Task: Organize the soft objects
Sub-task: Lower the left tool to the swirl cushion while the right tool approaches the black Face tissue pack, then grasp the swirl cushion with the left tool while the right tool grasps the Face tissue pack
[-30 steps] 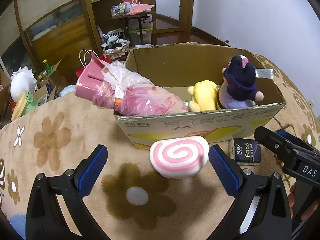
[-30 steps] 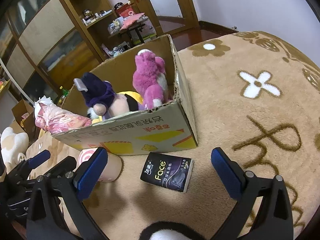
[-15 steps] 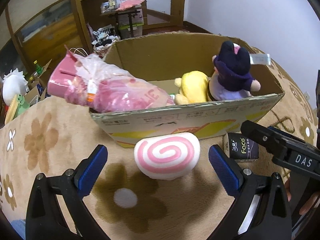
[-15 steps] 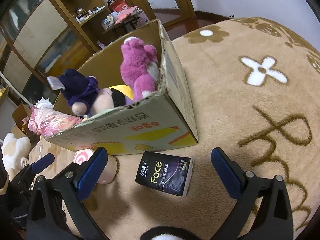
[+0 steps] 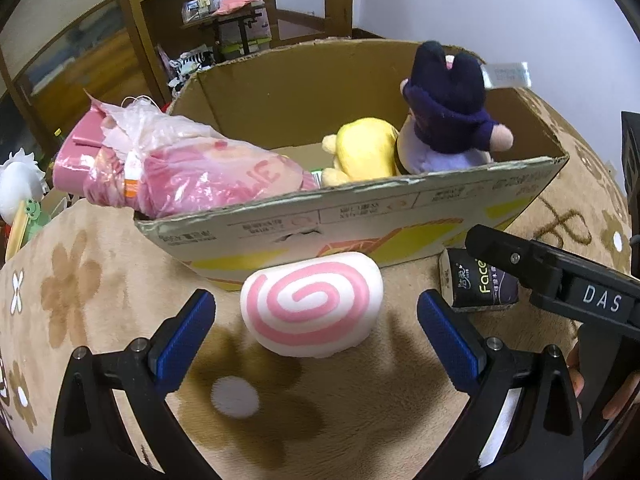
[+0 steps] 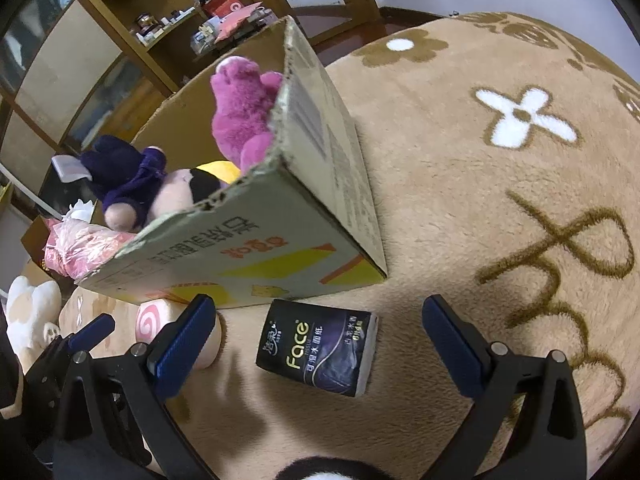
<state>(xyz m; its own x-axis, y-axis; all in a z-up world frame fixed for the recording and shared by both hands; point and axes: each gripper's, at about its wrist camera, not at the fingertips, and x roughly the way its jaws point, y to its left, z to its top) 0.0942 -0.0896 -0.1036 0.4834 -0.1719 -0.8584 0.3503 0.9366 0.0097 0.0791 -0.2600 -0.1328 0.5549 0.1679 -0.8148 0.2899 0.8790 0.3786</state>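
Note:
A white plush roll with a pink spiral lies on the beige flowered blanket in front of a cardboard box. My left gripper is open, its blue pads on either side of the roll, not touching it. A dark "Face" tissue pack lies by the box corner, and my right gripper stands open around it. Inside the box sit a navy-hooded doll, a yellow plush, a bagged pink toy and a magenta bear.
Wooden shelves and a cluttered desk stand behind the box. White and green toys lie off the blanket at the left. The other gripper's black arm crosses the left wrist view's right side. A white plush lies at the far left.
Both grippers have moved forward and lower: the spiral roll and the tissue pack now sit nearer and larger between their open fingers. Nothing has been taken hold of.

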